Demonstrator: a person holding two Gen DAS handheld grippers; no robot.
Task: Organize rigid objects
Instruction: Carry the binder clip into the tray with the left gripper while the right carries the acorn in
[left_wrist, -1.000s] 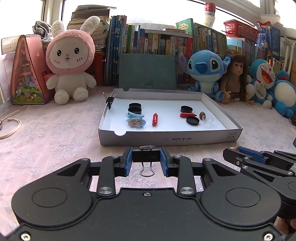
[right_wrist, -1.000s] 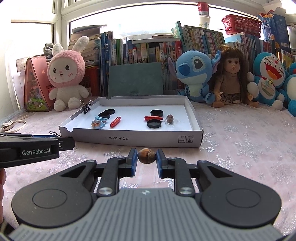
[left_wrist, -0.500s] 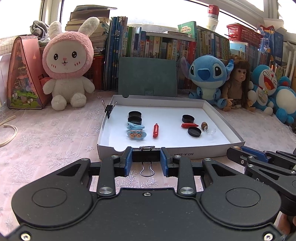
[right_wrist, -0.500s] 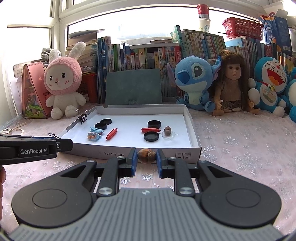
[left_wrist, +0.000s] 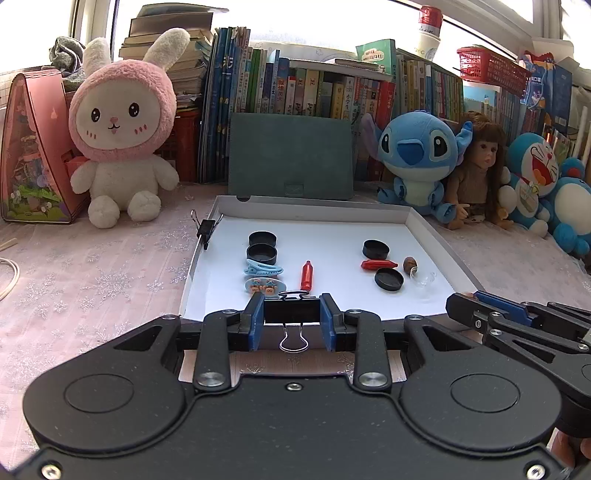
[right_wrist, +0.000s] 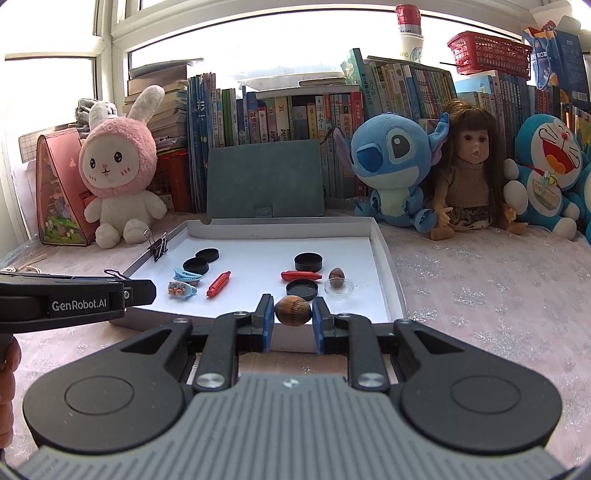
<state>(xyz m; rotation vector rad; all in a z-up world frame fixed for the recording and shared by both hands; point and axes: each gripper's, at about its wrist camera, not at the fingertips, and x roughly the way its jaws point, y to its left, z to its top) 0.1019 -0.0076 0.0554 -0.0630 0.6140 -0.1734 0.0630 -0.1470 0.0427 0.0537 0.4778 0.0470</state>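
My left gripper (left_wrist: 291, 314) is shut on a black binder clip (left_wrist: 291, 311) whose wire handles hang down; it hovers over the near edge of the white tray (left_wrist: 439, 236). Over the same near edge, further right, my right gripper (right_wrist: 293, 314) is shut on a brown ridged nut (right_wrist: 293, 311). The tray (right_wrist: 384, 254) holds black caps (left_wrist: 263, 254), blue hair clips (left_wrist: 263, 268), red crayons (left_wrist: 306, 276), another nut (left_wrist: 410, 263) and a clear dish (left_wrist: 424, 280). A second binder clip (left_wrist: 205, 229) grips the tray's left wall.
Plush toys line the back: a pink rabbit (left_wrist: 122, 140), a blue alien (left_wrist: 417, 155), a doll (left_wrist: 476, 166) and blue cats (left_wrist: 535, 173). A green folder (left_wrist: 290, 155) leans on a row of books. A pink house-shaped box (left_wrist: 33, 147) stands far left.
Both grippers have moved forward toward the tray with their objects still held; the tray now appears closer and lower, with its near edge under the fingertips.
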